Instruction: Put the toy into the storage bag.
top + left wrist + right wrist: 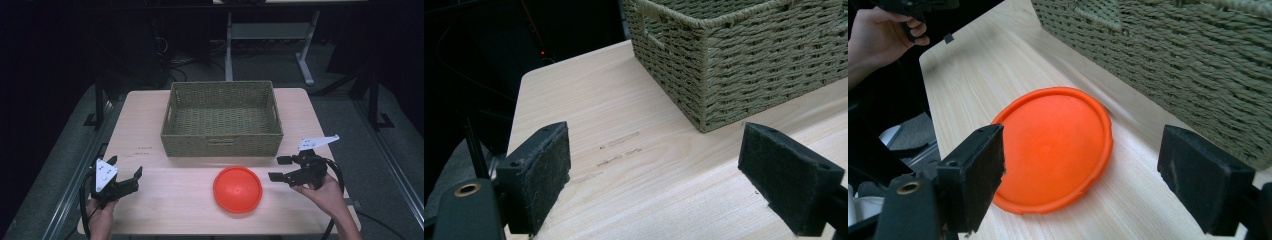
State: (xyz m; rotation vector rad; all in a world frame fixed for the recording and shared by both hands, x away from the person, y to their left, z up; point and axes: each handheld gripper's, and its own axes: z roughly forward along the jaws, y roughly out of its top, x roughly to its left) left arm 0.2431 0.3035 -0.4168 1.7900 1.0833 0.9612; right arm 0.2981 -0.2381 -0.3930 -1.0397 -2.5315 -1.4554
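A light wooden table [150, 120] holds a woven, olive-green basket [222, 119] at its far middle and, just in front of it on the near side, a round orange plate [237, 189] lying upside down, its raised foot ring facing up. The plate lies near the basket's front wall but apart from it. The right gripper [280, 168], held in a person's hand at the table's right edge, points toward the plate with its jaws spread wide and nothing between them; in the right gripper view the plate [1055, 147] lies between and beyond the two black pads. The left gripper [125, 167] rests at the near left corner, well apart from the plate, its jaws also wide apart and empty, aimed at the basket's [744, 55] left front corner. The plate looks like smooth, moulded plastic: probably light, stiff, not fragile, and rather slippery. Lying flat, it offers little to pinch except its thin rim. The likely best hold is at the right-hand edge nearest the right gripper, one jaw sliding under the lip and one on top, squeezed firmly so it does not skid away.
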